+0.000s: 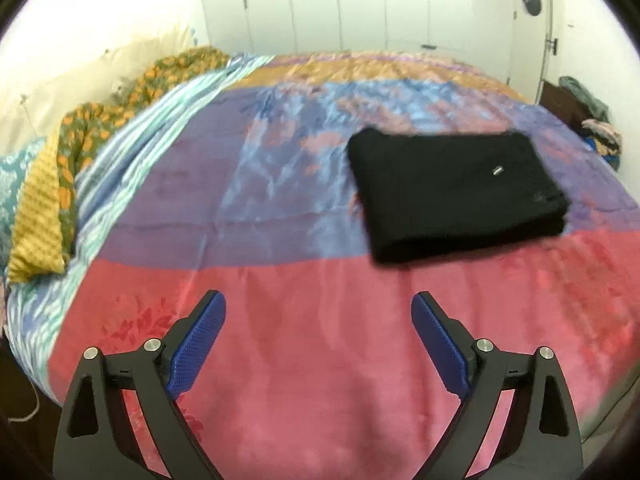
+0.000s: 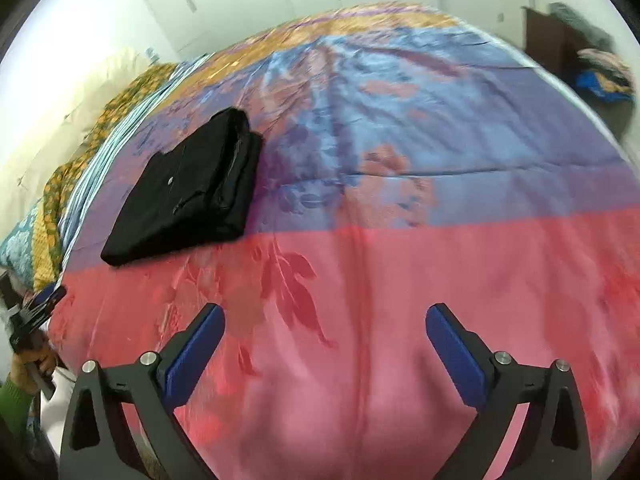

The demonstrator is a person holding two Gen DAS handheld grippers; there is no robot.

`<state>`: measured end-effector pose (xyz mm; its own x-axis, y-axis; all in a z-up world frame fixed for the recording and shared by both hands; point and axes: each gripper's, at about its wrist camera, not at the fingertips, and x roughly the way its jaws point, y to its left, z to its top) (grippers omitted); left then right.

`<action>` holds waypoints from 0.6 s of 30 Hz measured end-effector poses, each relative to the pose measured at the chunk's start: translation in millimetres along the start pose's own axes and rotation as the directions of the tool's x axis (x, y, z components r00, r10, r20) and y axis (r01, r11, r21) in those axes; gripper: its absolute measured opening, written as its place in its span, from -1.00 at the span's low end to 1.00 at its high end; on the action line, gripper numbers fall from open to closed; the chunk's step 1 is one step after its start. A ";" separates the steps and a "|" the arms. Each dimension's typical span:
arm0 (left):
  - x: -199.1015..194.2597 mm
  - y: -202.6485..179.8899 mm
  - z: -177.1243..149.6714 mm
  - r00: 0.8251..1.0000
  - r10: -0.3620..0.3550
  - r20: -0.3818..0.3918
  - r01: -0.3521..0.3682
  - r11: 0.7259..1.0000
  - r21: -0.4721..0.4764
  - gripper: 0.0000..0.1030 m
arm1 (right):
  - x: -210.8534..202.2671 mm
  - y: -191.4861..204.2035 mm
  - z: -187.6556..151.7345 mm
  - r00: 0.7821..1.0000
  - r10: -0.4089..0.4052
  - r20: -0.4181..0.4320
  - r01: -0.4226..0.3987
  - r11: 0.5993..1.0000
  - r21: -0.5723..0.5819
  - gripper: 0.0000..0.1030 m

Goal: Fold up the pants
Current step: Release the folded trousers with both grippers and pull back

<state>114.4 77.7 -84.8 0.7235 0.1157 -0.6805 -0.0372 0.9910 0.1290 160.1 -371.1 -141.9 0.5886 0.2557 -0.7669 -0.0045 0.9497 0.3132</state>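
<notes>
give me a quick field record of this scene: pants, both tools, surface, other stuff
pants: black pants, folded into a compact rectangle, lying flat on the bed
surface: bedspread in pink, purple, blue and orange bands
left tool: left tool open, empty, above the pink band, apart from the pants
right tool: right tool open, empty, above the pink band, pants to its left
other: yellow pillow at the bed's left edge; white wardrobe doors behind
task state: pants look folded
</notes>
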 end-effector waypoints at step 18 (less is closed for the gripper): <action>-109.9 -45.1 13.2 1.000 0.013 0.016 -0.011 0.996 -0.085 0.99 | -103.9 164.2 -19.5 0.933 -0.253 0.258 0.282 0.956 -0.085 1.00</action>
<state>45.7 19.5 -6.4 0.7341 0.1274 -0.6670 -0.1037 0.9918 0.0753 82.4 -238.3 -21.6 0.7583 -0.0479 -0.6501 0.0932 0.9950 0.0353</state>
